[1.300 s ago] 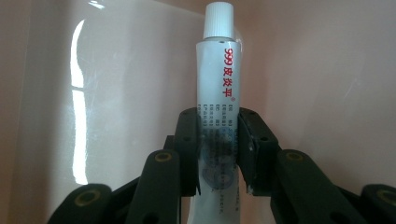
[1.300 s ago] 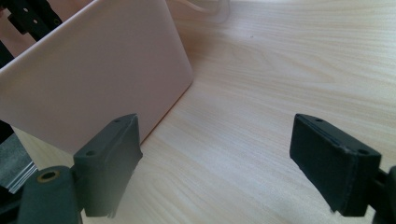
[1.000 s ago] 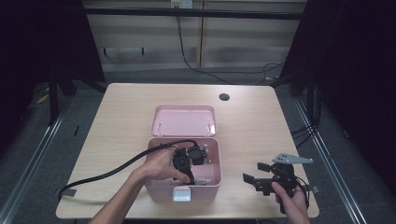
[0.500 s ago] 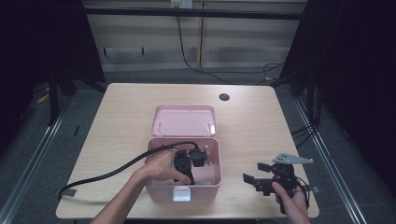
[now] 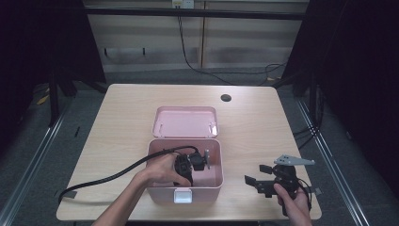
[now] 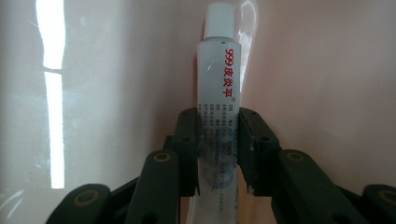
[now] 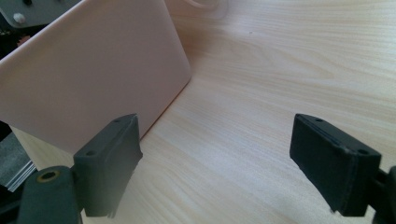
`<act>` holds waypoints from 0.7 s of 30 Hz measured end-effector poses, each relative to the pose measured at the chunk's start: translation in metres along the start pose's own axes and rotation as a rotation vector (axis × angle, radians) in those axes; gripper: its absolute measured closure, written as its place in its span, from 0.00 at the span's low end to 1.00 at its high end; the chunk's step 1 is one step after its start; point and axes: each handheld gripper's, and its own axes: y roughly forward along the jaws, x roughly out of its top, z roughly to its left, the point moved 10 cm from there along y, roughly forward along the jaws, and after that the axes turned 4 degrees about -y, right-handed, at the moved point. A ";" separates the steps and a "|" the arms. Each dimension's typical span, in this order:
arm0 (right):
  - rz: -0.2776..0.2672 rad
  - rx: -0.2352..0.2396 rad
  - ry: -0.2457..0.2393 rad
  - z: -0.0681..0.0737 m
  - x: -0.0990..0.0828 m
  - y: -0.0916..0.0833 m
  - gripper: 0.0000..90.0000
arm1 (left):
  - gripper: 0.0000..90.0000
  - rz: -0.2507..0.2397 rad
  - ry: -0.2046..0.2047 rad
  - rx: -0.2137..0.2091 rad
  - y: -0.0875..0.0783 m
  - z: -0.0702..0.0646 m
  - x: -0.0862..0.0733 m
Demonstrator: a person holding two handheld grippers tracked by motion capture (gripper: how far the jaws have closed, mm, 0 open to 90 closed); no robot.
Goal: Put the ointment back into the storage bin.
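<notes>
While the left gripper [image 5: 200, 162] reached down into the pink storage box [image 5: 214, 181], its jaws were clamped on the lower body of a translucent ointment tube [image 6: 218, 98] with a white cap [image 6: 218, 19] and red print. In the left gripper view the tube stood between the pads with its cap toward twelve o'clock, close against the box's pale inner wall. I judged the step to be either setting the tube into the box or drawing it out; the pictures did not settle which.

To do it well, the grip should stay light enough not to crush the soft tube. The hand [image 5: 162, 170] should move straight along the box's depth so the cap clears the wall. If the tube is being placed, the jaws should part only once it lies on the box floor. The hinged lid [image 5: 185, 121] lay flat open at twelve o'clock of the box, so nothing blocked the way up.

The right gripper [image 5: 261, 181] rested on the wooden table [image 5: 122, 108] at about three o'clock of the box, near but apart from it. Its jaws were spread wide and empty. In the right gripper view the box's outer wall [image 7: 93, 79] stood just beyond its left jaw.

Compared with a second earlier, the left gripper had shifted only slightly inside the box. The right gripper, the lid and the box had stayed where they were.
</notes>
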 end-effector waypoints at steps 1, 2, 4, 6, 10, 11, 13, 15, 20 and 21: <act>0.000 0.000 0.000 0.000 0.000 0.000 0.18 | 0.77 0.002 0.002 -0.003 0.000 0.000 0.000; 0.001 -0.001 0.000 0.000 0.000 0.000 0.18 | 0.77 -0.002 -0.001 -0.013 0.000 -0.002 0.000; 0.001 0.000 -0.001 0.000 0.000 0.000 0.18 | 0.77 0.000 0.000 -0.013 0.000 -0.003 0.000; 0.001 -0.001 0.000 0.000 0.000 0.000 0.18 | 0.77 0.002 -0.003 -0.010 0.000 -0.002 0.000; 0.000 0.000 0.000 0.000 0.000 0.000 0.18 | 0.73 -0.009 -0.015 -0.009 0.000 -0.001 0.001; 0.001 -0.001 0.002 0.000 0.000 0.000 0.18 | 0.72 -0.016 -0.022 -0.005 -0.002 -0.001 0.002; 0.000 0.000 0.001 0.000 0.000 0.000 0.18 | 0.69 -0.047 -0.045 0.010 -0.005 0.001 0.005; 0.000 0.000 -0.001 0.000 0.000 0.000 0.18 | 0.65 -0.075 -0.066 0.034 -0.010 0.005 0.008; 0.000 -0.002 0.003 0.000 0.000 0.000 0.18 | 0.64 -0.128 -0.062 0.048 -0.023 0.001 0.009; 0.000 -0.001 0.004 0.000 0.000 0.000 0.18 | 0.63 -0.133 -0.054 0.050 -0.025 0.000 0.009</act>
